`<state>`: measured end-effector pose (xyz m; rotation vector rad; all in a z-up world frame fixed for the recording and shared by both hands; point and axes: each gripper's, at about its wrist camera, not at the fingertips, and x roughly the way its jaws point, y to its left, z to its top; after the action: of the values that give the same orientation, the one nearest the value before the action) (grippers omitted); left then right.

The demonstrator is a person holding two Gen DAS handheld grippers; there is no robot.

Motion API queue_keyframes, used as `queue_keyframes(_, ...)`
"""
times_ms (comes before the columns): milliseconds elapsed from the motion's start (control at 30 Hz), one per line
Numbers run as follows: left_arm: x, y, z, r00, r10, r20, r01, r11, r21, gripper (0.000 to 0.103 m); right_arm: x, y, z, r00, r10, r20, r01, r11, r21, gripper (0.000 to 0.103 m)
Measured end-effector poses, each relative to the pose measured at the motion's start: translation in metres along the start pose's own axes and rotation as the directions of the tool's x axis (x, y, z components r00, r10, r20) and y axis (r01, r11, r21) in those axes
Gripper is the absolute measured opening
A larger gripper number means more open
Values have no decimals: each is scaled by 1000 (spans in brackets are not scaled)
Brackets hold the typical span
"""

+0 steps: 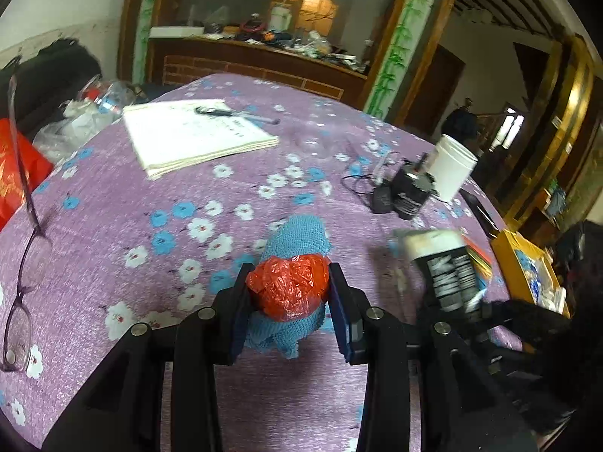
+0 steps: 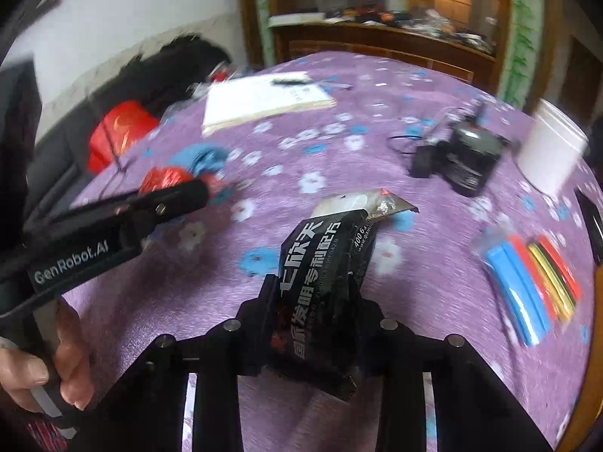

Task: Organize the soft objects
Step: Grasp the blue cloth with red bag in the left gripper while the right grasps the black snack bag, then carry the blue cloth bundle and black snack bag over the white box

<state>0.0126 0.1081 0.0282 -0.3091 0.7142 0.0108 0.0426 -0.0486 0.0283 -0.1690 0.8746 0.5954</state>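
Left hand-held gripper point(image 1: 288, 293): jaws squeezed on a crumpled red bag point(image 1: 288, 288), with a blue knit cloth point(image 1: 297, 235) tucked under and behind it, just above the bench point(image 1: 113, 226) and its purple flower cover. Right hand-held gripper point(image 2: 314, 324): jaws pinched on a black packet point(image 2: 324, 282) with white letters, lifted over the middle of the bench.

Only in the left view: glasses point(image 1: 22, 256) at the left edge, and a yellow box point(image 1: 527, 267) off the right side. Black packet there blurry, at the right, close to the red bag.

Only in the right view: a pack of bright sticks point(image 2: 531, 290) lying flat on the right, and a bare hand point(image 2: 45, 369) wrapped round the left gripper's handle. Red bag and blue cloth there small and blurry, on the left.

In both views: a white paper pad point(image 1: 196, 135) with a pen point(image 1: 233, 113) on top at the far side, a white cup point(image 1: 452, 167), and a black gadget point(image 1: 409, 192) with a thin cord just beside the cup.
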Motion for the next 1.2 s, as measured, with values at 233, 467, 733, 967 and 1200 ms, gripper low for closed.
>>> queue_keyframes(233, -7, -21, -3, 997, -69, 18, 67, 994, 87, 35, -64, -25, -29, 978, -111, 178, 97, 991, 87, 33)
queue_keyframes(467, -6, -35, -8, 995, -101, -5, 101, 986, 134, 35, -88, -34, -44, 967, -122, 225, 95, 988, 125, 33)
queue_keyframes(733, -12, -60, -15, 993, -112, -30, 116, 979, 170, 35, -106, -48, -53, 962, -115, 248, 76, 984, 160, 33)
queue_keyframes(967, -23, -116, -21, 975, -205, -80, 218, 950, 226, 35, -138, -82, -67, 949, -143, 282, 76, 968, 238, 33)
queue_keyframes(1200, -30, -191, -25, 944, -296, -146, 327, 898, 295, 35, -179, -130, -83, 924, -203, 323, 85, 935, 345, 33)
